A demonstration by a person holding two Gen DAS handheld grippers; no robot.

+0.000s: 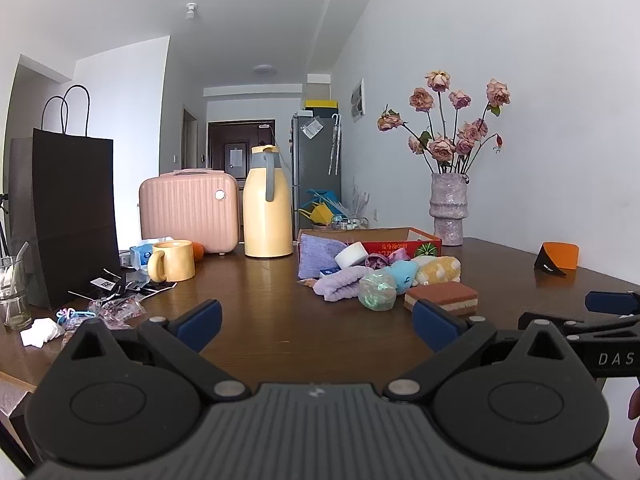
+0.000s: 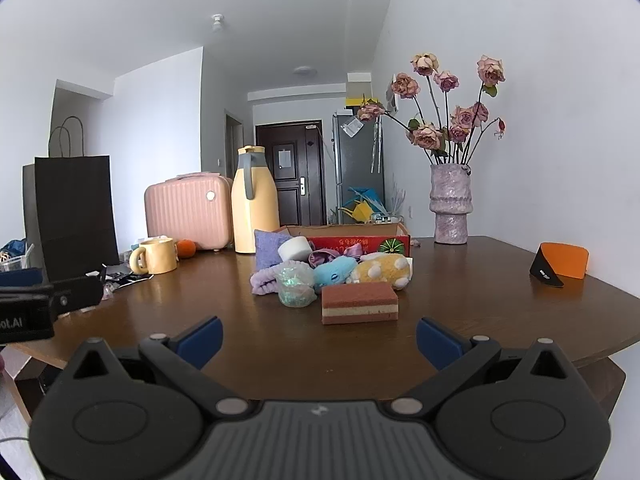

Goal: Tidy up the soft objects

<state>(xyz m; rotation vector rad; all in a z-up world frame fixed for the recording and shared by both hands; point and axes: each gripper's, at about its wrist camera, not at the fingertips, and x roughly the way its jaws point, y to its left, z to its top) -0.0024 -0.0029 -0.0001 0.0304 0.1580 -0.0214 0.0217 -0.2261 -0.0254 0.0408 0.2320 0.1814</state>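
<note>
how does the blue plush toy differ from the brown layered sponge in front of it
The blue plush toy is rounded and single-coloured; the brown layered sponge is a flat-sided block with a pale band through its middle. The toy is wedged into the pile, while the sponge lies at the pile's near edge. Both rest on the wooden table.

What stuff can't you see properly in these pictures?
- Inside of the cardboard box: both views look from low down, so its front wall and the pile of soft toys hide it.
- Purple plush: right wrist view, mostly covered by the blue plush and white foam roll.
- Red print on the box: too small to read.
- Glass jar: left wrist view, cut off by the left edge.
</note>
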